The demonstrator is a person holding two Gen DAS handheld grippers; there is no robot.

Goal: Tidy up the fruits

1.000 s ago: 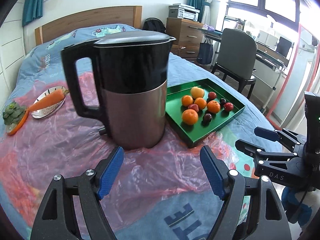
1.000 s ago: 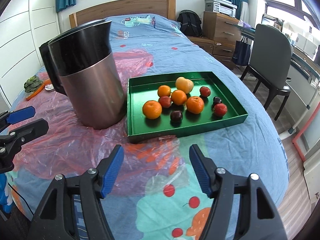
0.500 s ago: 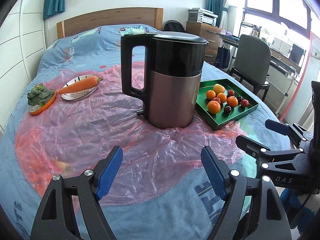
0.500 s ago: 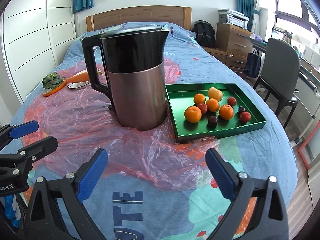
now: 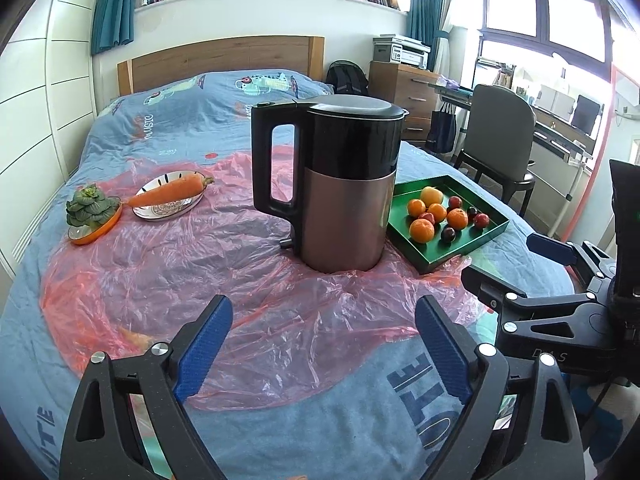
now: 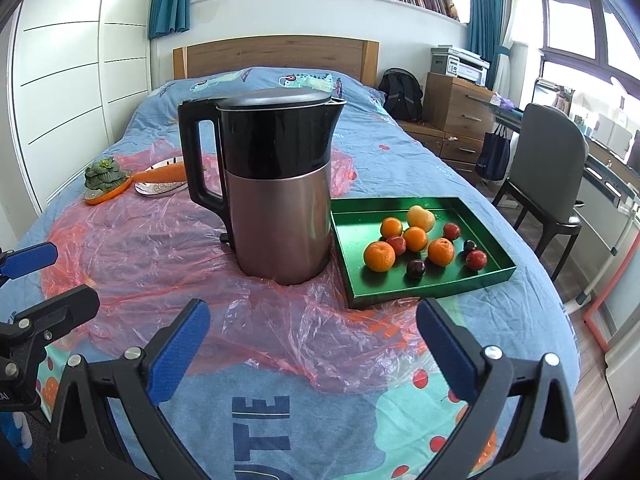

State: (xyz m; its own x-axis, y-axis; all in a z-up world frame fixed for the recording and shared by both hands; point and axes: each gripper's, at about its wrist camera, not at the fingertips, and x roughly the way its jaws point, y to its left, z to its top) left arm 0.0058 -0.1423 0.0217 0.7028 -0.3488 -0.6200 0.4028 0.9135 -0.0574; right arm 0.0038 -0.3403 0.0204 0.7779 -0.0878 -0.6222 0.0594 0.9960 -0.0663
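Note:
A green tray (image 6: 432, 288) rests on the bed to the right of a kettle; it also shows in the left wrist view as the tray (image 5: 436, 264). Several fruits lie in it: oranges (image 6: 379, 256), dark plums (image 6: 416, 269), red fruits and a pale yellow fruit (image 6: 420, 218). My left gripper (image 5: 323, 308) hovers over the pink plastic sheet short of the kettle, its jaws opening with nothing between them. My right gripper (image 6: 313, 308) is open and empty, short of the tray's near edge. Each gripper appears at the edge of the other's view.
A tall black-and-copper kettle (image 5: 344, 188) stands mid-bed on a crumpled pink plastic sheet (image 5: 200, 264). Far left are a carrot (image 5: 170, 196) on a silver plate and a green vegetable (image 5: 90, 210) on an orange dish. A chair (image 6: 556, 168) and desk stand beyond the bed's right side.
Both grippers have drawn back from the kettle and tray, which now look smaller and farther. Both pairs of jaws stand wider than a second ago.

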